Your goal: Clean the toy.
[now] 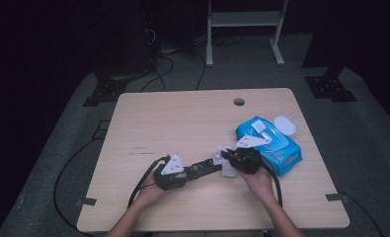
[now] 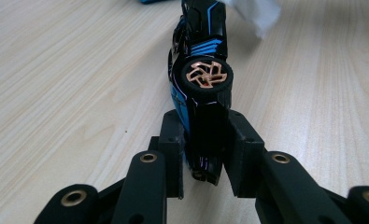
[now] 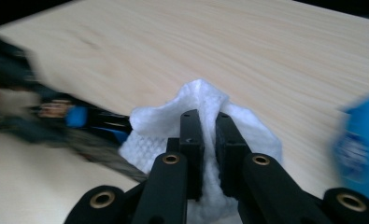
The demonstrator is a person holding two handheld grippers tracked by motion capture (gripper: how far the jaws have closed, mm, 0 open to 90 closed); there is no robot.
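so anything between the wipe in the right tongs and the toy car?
Nothing visible. The right tongs, shut on the white wipe, hold it right beside the toy car clamped in the left tongs; only bare table lies around them.

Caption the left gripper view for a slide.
Left gripper clamps a black-and-blue toy car on its side over the wooden table.
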